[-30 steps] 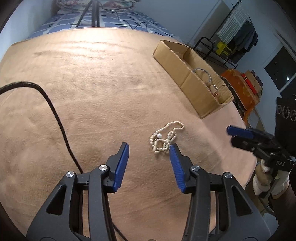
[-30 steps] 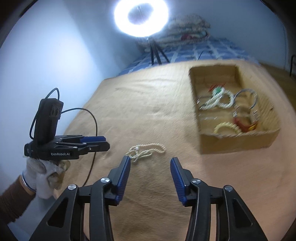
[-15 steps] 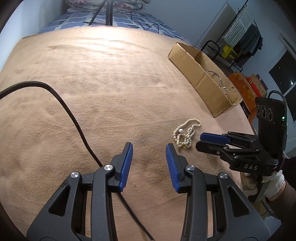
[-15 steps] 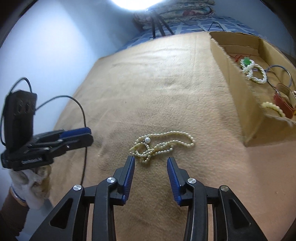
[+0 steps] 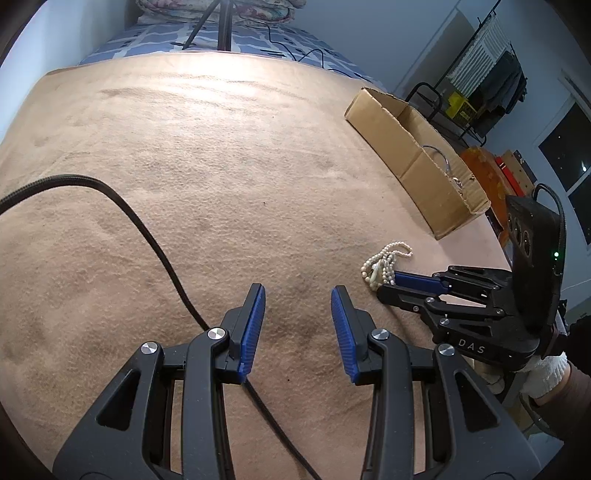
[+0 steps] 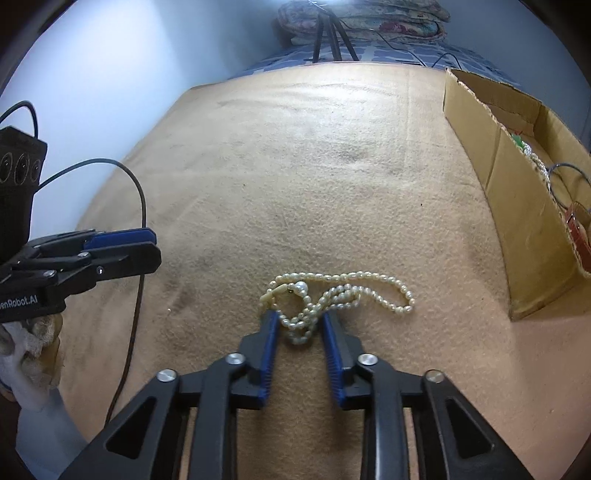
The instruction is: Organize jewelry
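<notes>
A cream pearl necklace (image 6: pixel 369 277) lies bunched on the tan blanket (image 6: pixel 314 166), left of an open cardboard box (image 6: pixel 476 147). My right gripper (image 6: pixel 299 317) points down at the necklace's near loop. Its blue jaws are closing, with the bead strands between them and thin gaps still showing at the pads. In the left wrist view the same necklace (image 5: pixel 391 251) lies at the right gripper (image 5: pixel 388 284) tips, short of the box (image 5: pixel 406 155). My left gripper (image 5: pixel 297 291) is open over bare blanket with nothing between its fingers; it shows at the left as the left gripper (image 6: pixel 155 245).
The box holds several pieces, among them a metal bangle (image 6: pixel 569 170) and a red item (image 6: pixel 576 225). A black cable (image 5: pixel 147 236) crosses the blanket under the left gripper. A tripod (image 5: pixel 221 22) and folded bedding stand past the far edge. A gloved hand (image 5: pixel 543 373) holds the right gripper.
The right gripper came down and forward onto the necklace, and its jaws narrowed around the near loop. The left gripper narrowed a little and drifted left of the necklace.
</notes>
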Demonstrator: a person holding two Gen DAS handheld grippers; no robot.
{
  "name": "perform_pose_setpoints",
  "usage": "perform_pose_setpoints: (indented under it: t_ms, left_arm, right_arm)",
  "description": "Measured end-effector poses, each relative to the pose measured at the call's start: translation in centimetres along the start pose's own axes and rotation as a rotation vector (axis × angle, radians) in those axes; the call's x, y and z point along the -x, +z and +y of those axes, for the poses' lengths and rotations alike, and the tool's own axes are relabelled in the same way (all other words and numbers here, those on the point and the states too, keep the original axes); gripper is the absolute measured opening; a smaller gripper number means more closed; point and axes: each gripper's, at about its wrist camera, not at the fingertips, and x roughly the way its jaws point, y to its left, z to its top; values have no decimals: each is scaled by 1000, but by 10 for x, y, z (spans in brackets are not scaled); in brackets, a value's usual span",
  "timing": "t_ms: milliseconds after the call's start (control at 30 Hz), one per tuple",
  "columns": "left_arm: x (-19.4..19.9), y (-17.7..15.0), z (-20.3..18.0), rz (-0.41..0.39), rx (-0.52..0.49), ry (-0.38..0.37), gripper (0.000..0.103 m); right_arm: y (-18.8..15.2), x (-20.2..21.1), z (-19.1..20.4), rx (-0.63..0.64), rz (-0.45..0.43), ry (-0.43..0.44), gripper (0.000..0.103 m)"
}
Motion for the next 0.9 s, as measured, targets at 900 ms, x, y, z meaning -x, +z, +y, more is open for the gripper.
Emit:
perform_pose_setpoints:
  t_ms: [900]
  left_arm:
    - [-52, 4, -94, 68, -220, -84, 17]
  right_arm:
    - [-57, 41, -44, -84, -19, 51, 4]
